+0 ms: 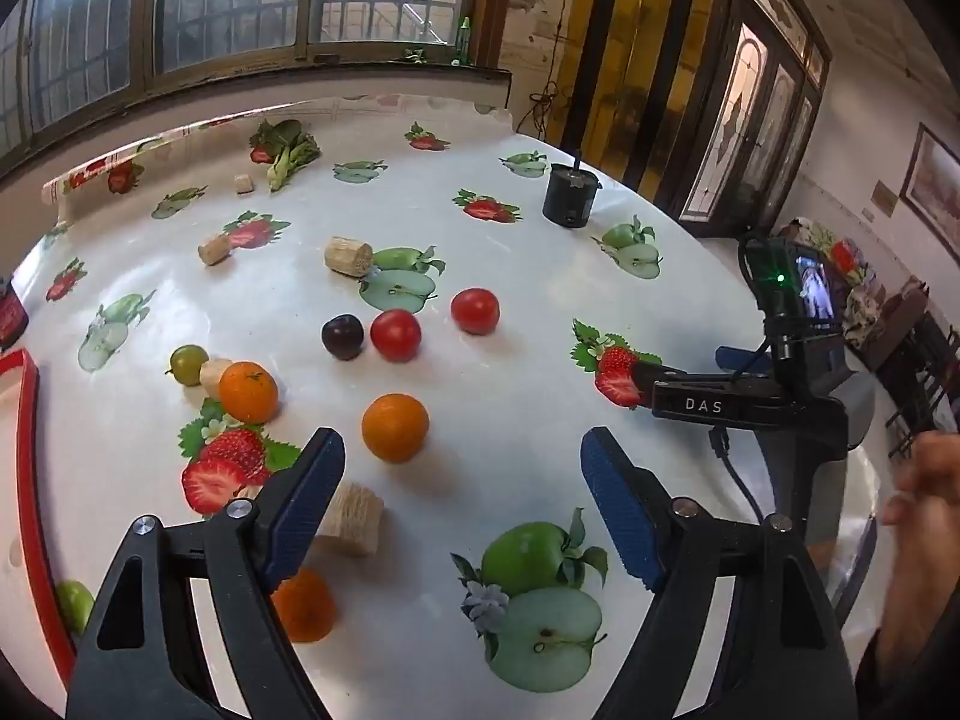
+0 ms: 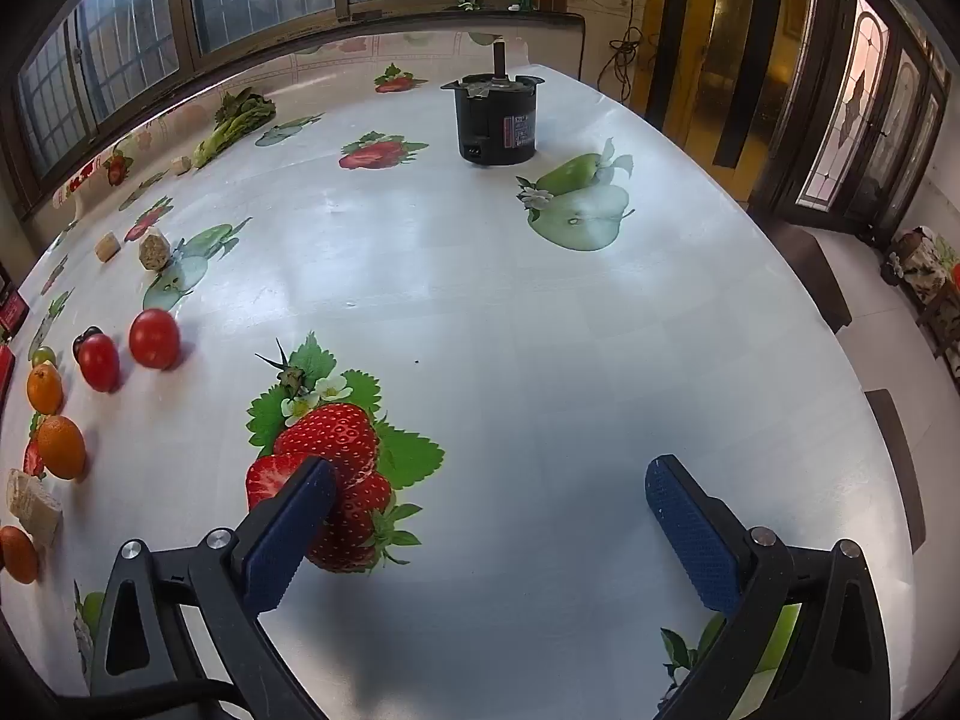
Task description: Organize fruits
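i see the table (image 1: pixel 510 312) with fruit grouped on its left half: 2 tomatoes (image 1: pixel 395 334) side by side, a plum (image 1: pixel 342 336) touching the left one. nearer me lie 3 oranges (image 1: pixel 395 426), a grape (image 1: pixel 188 364) left of the farthest. the leafy vegetable (image 1: pixel 287 151) lies at the far edge, a motor (image 1: pixel 570 196) far right.

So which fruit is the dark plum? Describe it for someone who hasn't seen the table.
On the fruit-print tablecloth, find the two red tomatoes mid-table. The plum touches the left one. It is the only dark purple, near-black fruit.
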Motion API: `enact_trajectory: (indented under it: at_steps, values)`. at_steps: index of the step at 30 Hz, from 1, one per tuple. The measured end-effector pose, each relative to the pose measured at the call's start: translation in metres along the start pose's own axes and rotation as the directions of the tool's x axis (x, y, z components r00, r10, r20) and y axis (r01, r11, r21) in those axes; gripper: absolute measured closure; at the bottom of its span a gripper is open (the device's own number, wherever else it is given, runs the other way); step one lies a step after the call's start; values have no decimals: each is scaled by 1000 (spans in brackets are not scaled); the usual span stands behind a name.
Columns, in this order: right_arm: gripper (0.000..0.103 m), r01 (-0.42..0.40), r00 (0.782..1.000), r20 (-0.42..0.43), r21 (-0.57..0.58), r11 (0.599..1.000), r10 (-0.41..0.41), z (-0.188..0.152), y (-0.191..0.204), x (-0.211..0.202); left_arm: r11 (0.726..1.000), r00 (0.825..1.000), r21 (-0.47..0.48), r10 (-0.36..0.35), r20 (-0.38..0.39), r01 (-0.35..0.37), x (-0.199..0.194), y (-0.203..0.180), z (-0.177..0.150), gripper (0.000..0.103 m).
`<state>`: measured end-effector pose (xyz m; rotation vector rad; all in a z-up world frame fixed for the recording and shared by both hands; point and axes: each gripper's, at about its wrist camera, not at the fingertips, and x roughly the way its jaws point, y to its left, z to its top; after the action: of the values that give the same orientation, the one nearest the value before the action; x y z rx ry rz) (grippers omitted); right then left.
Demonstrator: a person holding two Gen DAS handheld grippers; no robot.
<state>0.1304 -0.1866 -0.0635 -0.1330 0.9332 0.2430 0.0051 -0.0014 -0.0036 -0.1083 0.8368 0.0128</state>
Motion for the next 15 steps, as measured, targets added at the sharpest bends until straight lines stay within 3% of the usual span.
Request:
enact_trajectory:
  at_steps: [2,3,6,11,15]
  values:
    - [0,0,1000,3,0,1000,0,0,0,0,997,998,-63,-54,-11,53,6,2,6,22]
    - [0,0,1000,2,0,1000,0,0,0,0,992,997,-100,-70,25,72,1,9,7,22]
    - [0,-1,1000,1,1,1000,1,0,0,0,988,995,-145,-44,85,56,-26,25,-13,22]
    - [0,0,1000,1,2,1000,0,0,0,0,983,996,-174,72,48,-62,-59,49,-32,22]
    - [1,-23,1000,16,-43,999,23,2,13,-10,972,993,-215,109,41,-98,-69,64,-39,22]
